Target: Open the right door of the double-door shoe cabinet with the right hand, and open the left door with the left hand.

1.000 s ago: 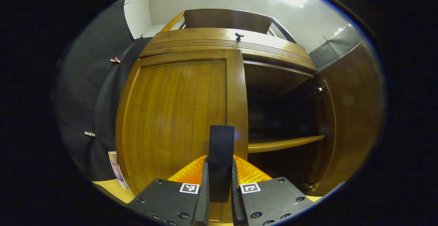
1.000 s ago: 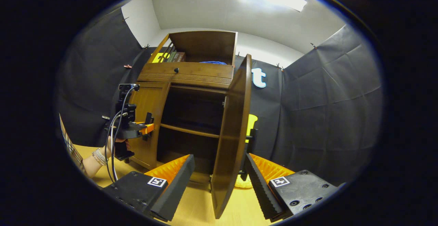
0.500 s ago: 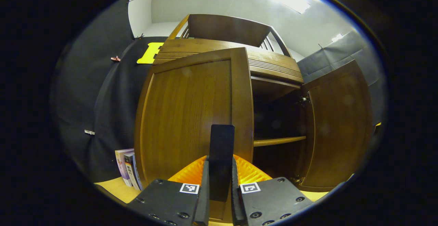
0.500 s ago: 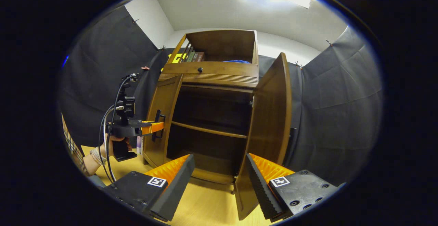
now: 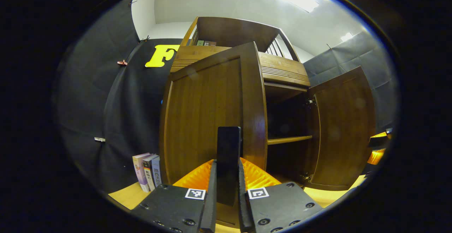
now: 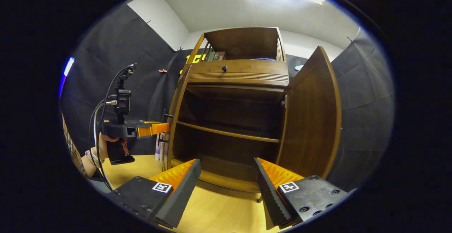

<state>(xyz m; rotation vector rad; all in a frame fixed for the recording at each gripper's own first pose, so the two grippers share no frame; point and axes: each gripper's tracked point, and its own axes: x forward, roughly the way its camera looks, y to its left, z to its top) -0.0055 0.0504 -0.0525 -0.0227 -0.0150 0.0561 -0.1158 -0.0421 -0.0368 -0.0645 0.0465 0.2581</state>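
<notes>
The double-door shoe cabinet (image 6: 233, 120) stands on a pale wooden floor (image 6: 219, 211) against the black cloth wall, with both doors swung out. Its main compartment is dark and bare as far as can be seen, split by one shelf (image 6: 226, 133); nothing shows on the shelf or on the bottom board. Above the doors runs a drawer front with a small dark knob (image 6: 223, 68). On top sits an open-fronted box section holding a few books (image 6: 214, 55) at its left and something blue (image 6: 263, 59) lying low at the back.

The right door (image 6: 310, 116) stands wide open, its inner face turned toward the right gripper (image 6: 226, 181), whose fingers are spread apart with nothing between them, in front of the cabinet's base and touching neither door.

The left door (image 5: 208, 113) is partly open. The left gripper (image 5: 227, 187) is clamped on that door's dark upright handle (image 5: 229, 155), both fingers pressing its sides. In the right gripper view a hand (image 6: 106, 148) holds this gripper at the door's edge.

Several books (image 5: 146, 171) stand upright on the floor just beside the cabinet's left side.
</notes>
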